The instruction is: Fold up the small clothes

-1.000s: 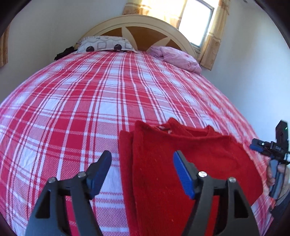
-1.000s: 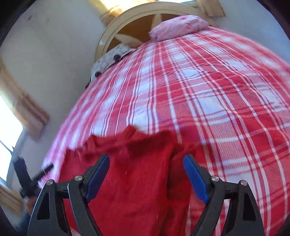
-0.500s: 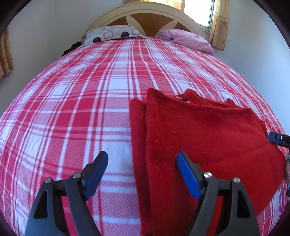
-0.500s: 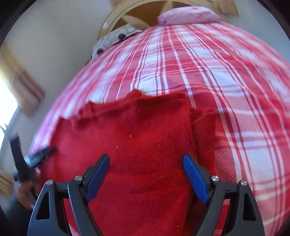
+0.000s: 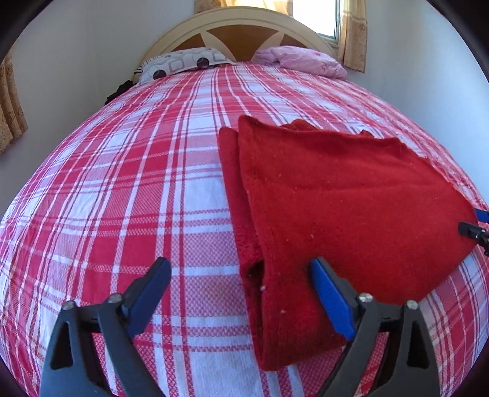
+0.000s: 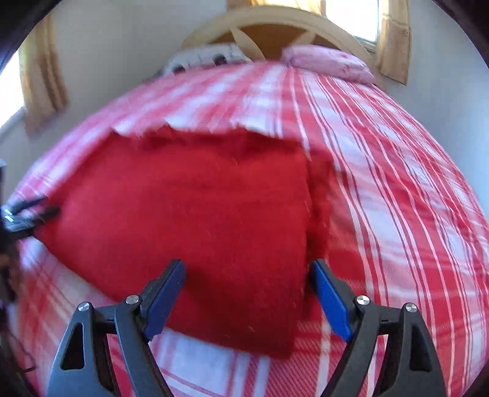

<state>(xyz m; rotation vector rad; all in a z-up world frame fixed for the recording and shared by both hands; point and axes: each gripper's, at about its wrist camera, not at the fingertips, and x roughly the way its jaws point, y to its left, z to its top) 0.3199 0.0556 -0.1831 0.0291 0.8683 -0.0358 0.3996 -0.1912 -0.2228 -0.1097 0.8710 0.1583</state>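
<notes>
Two blue-padded black grippers frame a red knitted garment, already folded into a thick rectangle, on a red-and-white plaid bedspread.

Left wrist view: the left gripper point(image 5: 241, 293) stands with its jaws wide apart and empty. The red knitted garment point(image 5: 336, 207) lies toward one o'clock, its long axis running from six toward twelve, and its near left edge sits between the pads. The plaid bedspread point(image 5: 122, 189) is soft and flat. At twelve o'clock a cream arched headboard point(image 5: 241, 24) backs a patterned grey pillow point(image 5: 183, 62) and a pink pillow point(image 5: 302, 59).

Right wrist view, blurred: the right gripper point(image 6: 247, 293) is likewise spread and empty, with the garment straight ahead at twelve o'clock. Neither gripper is clearly the nearer.
</notes>
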